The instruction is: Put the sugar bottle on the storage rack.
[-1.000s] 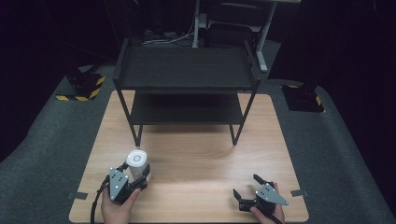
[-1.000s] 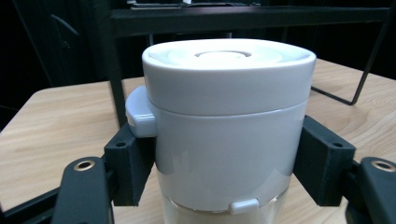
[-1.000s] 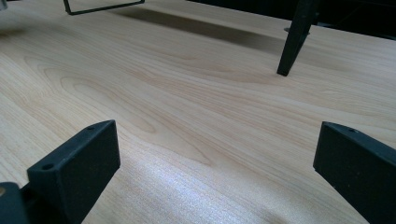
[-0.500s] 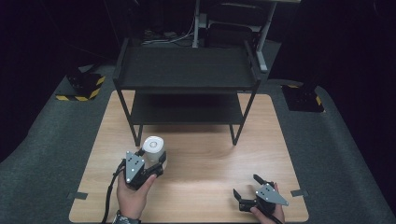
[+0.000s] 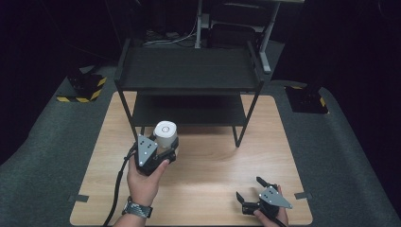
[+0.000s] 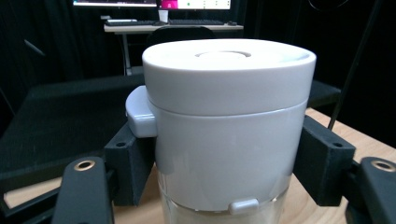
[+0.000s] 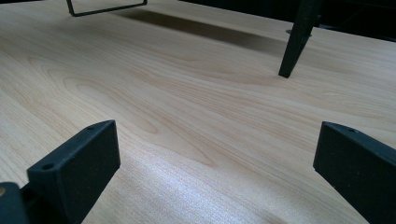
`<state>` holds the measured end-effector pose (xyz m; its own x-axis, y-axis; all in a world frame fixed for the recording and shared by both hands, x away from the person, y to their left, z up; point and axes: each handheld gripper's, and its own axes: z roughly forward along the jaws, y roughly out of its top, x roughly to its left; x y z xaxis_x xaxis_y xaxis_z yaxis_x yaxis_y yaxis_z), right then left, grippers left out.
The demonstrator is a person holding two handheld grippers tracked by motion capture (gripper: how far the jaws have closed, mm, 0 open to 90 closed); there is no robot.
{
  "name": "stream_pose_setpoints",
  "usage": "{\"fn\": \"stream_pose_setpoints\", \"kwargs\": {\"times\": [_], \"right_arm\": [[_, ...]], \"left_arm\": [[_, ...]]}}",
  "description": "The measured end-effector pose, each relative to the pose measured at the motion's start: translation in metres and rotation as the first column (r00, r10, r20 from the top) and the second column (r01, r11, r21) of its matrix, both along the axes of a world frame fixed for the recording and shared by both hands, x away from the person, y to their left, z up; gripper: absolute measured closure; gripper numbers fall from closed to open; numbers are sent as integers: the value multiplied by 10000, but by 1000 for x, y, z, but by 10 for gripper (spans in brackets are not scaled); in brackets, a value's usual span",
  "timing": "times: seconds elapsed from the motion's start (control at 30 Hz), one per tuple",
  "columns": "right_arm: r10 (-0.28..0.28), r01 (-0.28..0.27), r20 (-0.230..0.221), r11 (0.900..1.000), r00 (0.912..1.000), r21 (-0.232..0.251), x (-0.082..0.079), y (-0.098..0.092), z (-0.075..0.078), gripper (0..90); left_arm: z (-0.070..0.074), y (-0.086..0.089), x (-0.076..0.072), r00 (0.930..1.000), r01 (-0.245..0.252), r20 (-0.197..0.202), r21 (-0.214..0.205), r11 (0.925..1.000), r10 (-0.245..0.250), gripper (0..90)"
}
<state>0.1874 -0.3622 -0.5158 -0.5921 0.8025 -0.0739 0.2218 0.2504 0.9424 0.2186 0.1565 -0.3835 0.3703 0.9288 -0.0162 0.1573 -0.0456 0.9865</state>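
The place looked like a lab or recording studio. A light wooden table (image 5: 198, 189) stood on grey carpet (image 5: 42, 179) with black surroundings. Yellow-and-black hazard tape (image 5: 87, 92) marked stand bases beyond the table's far corners. A desk with monitors and a keyboard (image 6: 163, 21) stood behind.

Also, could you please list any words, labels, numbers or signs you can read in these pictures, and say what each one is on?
No text can be read.
White container, held in the left hand-held gripper: plain lid and body, no label.
Monitors behind the shelf rack: lit, content too small and blurred to read.
Yellow-and-black hazard stripes on the floor: a marking, no words.
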Motion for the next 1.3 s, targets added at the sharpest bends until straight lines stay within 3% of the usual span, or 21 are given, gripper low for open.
{"fn": "stream_pose_setpoints", "kwargs": {"times": [0.4,0.83,1.3], "right_arm": [[32,-32,8,10000,10000,8,0,0,0,1],[94,-94,37,10000,9999,16,0,-2,-1,1],[149,-149,60,9999,9999,34,0,-3,-1,1]], "left_arm": [[19,-4,18,9978,-218,623,97,9997,211,299],[25,-10,39,9947,-577,860,89,9983,567,299],[22,-11,63,9891,-1055,1050,142,9943,1035,299]]}}
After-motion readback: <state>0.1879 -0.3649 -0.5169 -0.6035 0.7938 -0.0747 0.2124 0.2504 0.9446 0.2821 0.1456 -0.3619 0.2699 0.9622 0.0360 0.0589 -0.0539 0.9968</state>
